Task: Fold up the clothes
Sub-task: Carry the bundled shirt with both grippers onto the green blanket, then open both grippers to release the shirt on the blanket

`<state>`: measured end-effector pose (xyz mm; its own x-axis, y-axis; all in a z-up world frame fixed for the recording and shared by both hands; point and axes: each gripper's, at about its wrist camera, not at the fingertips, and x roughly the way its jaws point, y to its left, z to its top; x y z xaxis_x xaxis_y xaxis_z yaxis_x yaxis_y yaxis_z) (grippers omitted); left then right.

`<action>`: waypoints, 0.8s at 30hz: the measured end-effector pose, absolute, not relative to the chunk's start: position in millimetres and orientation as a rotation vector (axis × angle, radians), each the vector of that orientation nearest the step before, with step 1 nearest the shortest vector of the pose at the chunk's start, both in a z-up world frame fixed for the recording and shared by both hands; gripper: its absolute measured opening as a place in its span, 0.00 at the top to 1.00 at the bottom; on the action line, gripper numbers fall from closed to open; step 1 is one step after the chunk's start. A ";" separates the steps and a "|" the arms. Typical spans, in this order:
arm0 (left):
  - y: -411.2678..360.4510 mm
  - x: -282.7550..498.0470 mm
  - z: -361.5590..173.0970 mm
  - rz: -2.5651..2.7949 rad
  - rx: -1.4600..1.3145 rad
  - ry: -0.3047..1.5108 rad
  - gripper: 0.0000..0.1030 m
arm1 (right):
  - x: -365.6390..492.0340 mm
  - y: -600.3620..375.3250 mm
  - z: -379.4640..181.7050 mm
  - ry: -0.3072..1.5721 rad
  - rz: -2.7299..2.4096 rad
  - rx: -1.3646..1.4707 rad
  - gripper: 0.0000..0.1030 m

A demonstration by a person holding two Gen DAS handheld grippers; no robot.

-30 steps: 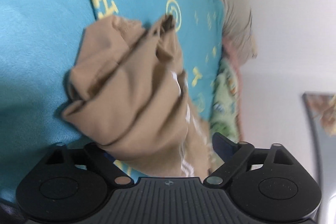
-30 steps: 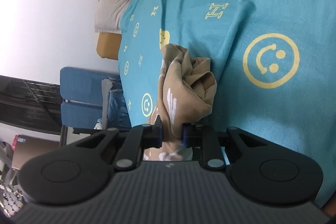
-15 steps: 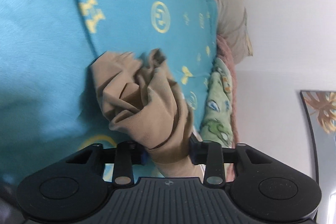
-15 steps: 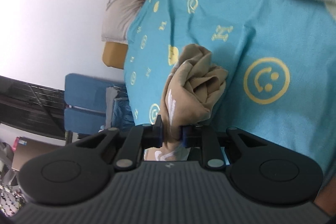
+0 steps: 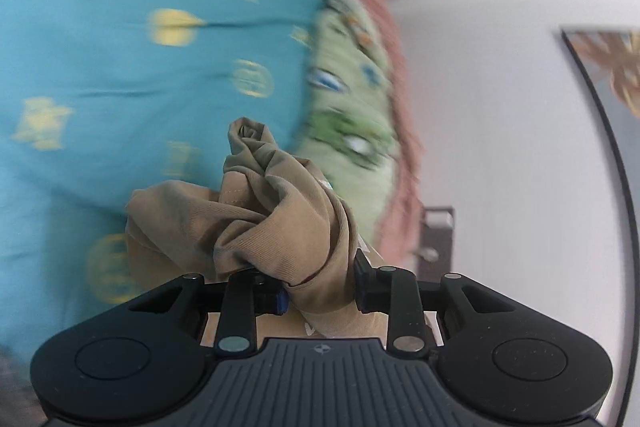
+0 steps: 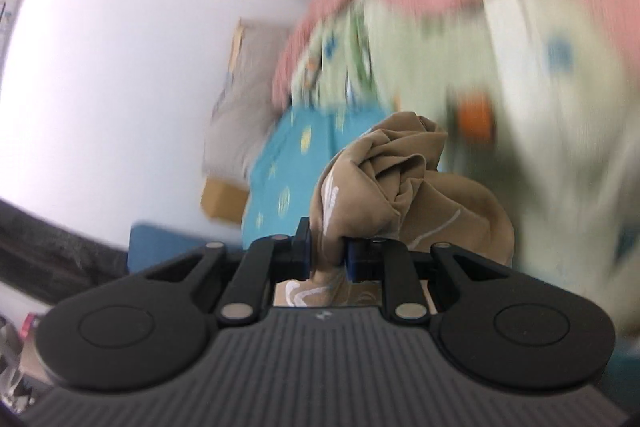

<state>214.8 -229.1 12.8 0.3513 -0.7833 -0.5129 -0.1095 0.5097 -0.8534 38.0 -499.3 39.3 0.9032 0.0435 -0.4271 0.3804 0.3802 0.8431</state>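
Observation:
A tan garment (image 5: pixel 276 219) with white print hangs bunched between both grippers, lifted above the teal bedsheet (image 5: pixel 120 67). In the left wrist view my left gripper (image 5: pixel 320 293) has its jaws closing on a thick wad of the cloth, and the pads press it. In the right wrist view my right gripper (image 6: pixel 328 259) is shut on another bunch of the same tan garment (image 6: pixel 384 171). Cloth folds hide the rest of the garment below the jaws.
A green patterned blanket (image 5: pixel 348 95) and a pink blanket (image 5: pixel 396 107) lie along the bed's far side by the white wall. A beige pillow (image 6: pixel 240 115) lies at the bed's end. A blue chair (image 6: pixel 172 247) stands beside the bed. Both views are motion-blurred.
The left gripper's jaws closed on the tan garment. Both grippers rose with it, lifting it off the bedsheet, and the views swung toward the blankets and wall.

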 end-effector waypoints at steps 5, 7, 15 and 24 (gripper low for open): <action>-359.4 252.9 69.7 -0.750 -0.899 1.079 0.71 | 40.1 -586.7 108.4 0.241 -0.336 1.024 0.81; -403.3 260.7 80.2 -0.838 -0.862 1.042 0.70 | 31.6 -612.8 128.0 0.157 -0.377 0.969 0.81; -467.8 228.5 -3.7 -0.934 -0.552 1.113 0.69 | -11.1 -649.4 53.9 0.269 -0.538 0.902 0.81; -433.4 204.4 -63.5 -0.867 -0.450 1.153 0.41 | -49.0 -620.2 -23.2 0.395 -0.553 1.081 0.78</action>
